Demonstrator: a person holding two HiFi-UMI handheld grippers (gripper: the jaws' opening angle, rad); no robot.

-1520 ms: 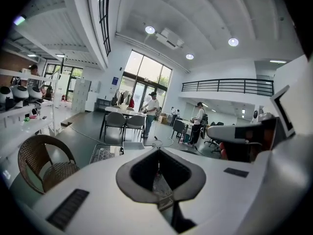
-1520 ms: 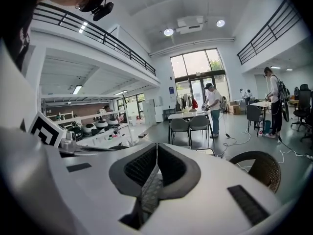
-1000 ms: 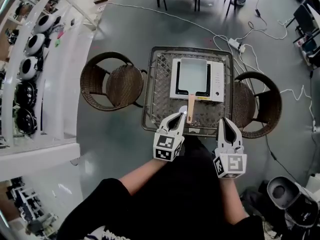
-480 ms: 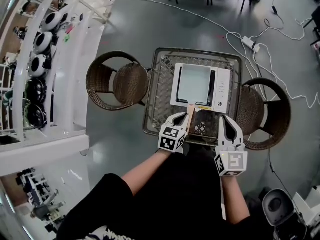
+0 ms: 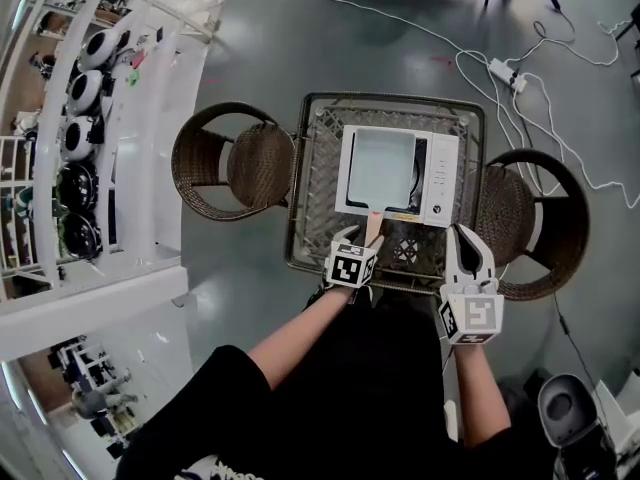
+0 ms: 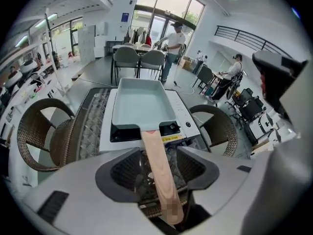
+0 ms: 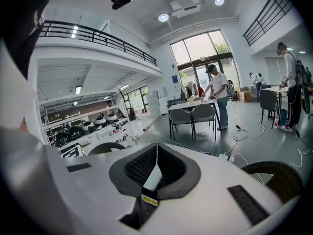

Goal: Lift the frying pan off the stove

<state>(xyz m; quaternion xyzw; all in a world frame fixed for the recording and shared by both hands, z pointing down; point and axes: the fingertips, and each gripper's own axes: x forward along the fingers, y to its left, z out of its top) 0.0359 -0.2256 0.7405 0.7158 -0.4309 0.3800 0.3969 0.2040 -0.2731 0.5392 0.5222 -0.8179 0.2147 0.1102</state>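
A pale rectangular frying pan (image 5: pixel 381 166) (image 6: pixel 139 104) sits on a white portable stove (image 5: pixel 441 178) (image 6: pixel 185 117) on a wicker-topped table (image 5: pixel 312 180). Its wooden handle (image 5: pixel 374 227) (image 6: pixel 160 166) points toward me. My left gripper (image 5: pixel 361 238) (image 6: pixel 161 180) straddles the handle's near end. Its jaws are opening and stand wide on either side, with the pads off the wood. My right gripper (image 5: pixel 466 238) (image 7: pixel 155 166) hovers over the table's near right edge, apart from the stove, shut and holding nothing.
Brown wicker chairs stand at the table's left (image 5: pixel 232 163) and right (image 5: pixel 530 218). White shelving with round dark items (image 5: pixel 75 118) runs along the left. Cables and a power strip (image 5: pixel 502 69) lie on the floor beyond. People stand far off (image 6: pixel 174 38).
My left gripper moved forward from the table's near edge onto the handle's end, and its jaws went from shut to wide apart. The right gripper shifted slightly right.
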